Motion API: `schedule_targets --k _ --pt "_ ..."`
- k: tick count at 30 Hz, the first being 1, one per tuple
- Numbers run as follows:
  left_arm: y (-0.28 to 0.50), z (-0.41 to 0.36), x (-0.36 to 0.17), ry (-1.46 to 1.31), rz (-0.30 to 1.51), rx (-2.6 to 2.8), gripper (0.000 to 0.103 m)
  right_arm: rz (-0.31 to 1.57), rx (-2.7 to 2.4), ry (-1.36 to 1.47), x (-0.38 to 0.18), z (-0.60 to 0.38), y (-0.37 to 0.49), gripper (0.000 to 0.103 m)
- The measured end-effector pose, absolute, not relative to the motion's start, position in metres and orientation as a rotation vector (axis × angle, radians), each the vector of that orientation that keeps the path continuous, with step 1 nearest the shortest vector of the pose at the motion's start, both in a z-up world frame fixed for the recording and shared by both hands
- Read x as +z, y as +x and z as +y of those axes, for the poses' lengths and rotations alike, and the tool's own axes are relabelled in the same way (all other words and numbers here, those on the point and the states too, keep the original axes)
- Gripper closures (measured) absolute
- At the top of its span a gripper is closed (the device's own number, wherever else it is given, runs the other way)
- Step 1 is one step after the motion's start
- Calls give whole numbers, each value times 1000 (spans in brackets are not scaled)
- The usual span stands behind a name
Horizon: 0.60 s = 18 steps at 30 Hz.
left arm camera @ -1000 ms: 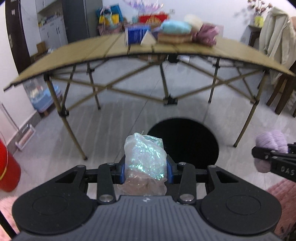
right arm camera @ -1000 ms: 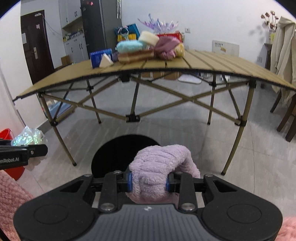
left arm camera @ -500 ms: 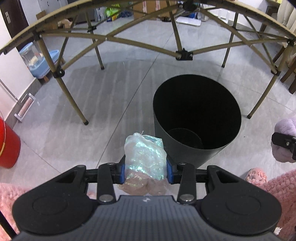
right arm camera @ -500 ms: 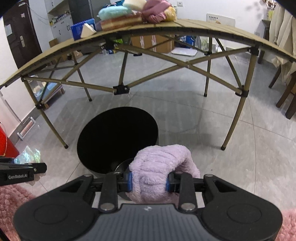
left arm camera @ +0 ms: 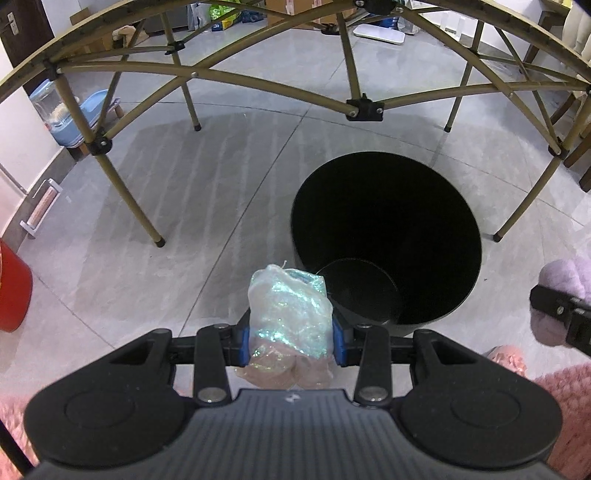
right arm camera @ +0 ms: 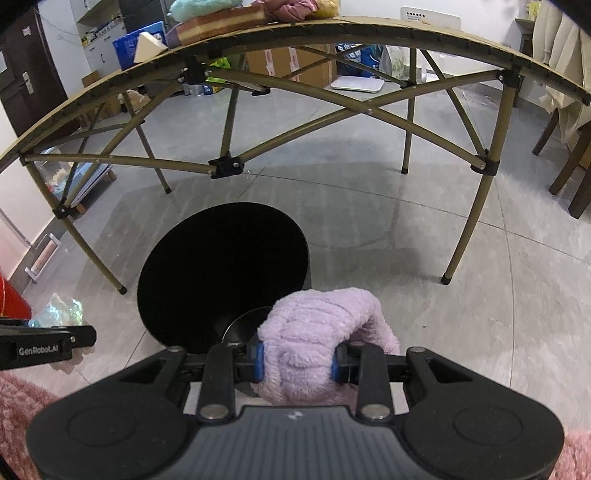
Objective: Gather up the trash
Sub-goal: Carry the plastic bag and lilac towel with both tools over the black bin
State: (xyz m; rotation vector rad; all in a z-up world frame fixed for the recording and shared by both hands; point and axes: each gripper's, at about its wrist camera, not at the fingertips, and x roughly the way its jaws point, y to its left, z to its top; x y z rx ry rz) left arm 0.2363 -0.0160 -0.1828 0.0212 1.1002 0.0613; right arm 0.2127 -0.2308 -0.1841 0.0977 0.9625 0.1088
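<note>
One black bin (left arm camera: 388, 229) on grey tiled floor (left arm camera: 221, 192)

You have even, fairly bright indoor light in both views; the source is out of frame. The table (right arm camera: 369, 33) casts a soft, wide shadow on the grey floor (left arm camera: 221, 192) ahead of the jaws, with faint pale streaks across it. The bin (left arm camera: 388, 236) interior beyond the jaws reads as near-solid black, detail lost. The glittery bag (left arm camera: 290, 314) between the left jaws throws small green-white glints. Focus is sharp at centre. Fisheye bending curves the table edge and legs strongly; corners vignette dark. No motion blur.
</note>
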Motion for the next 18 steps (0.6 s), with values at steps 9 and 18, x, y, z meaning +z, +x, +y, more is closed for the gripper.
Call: schedule_targets --k 9,18 --pt "263 -36 -181 -9 1112 35 63 963 74 127 -189 -238 229 74" --pt "292 -54 -182 -61 1139 2 63 954 26 140 -190 -246 248 74"
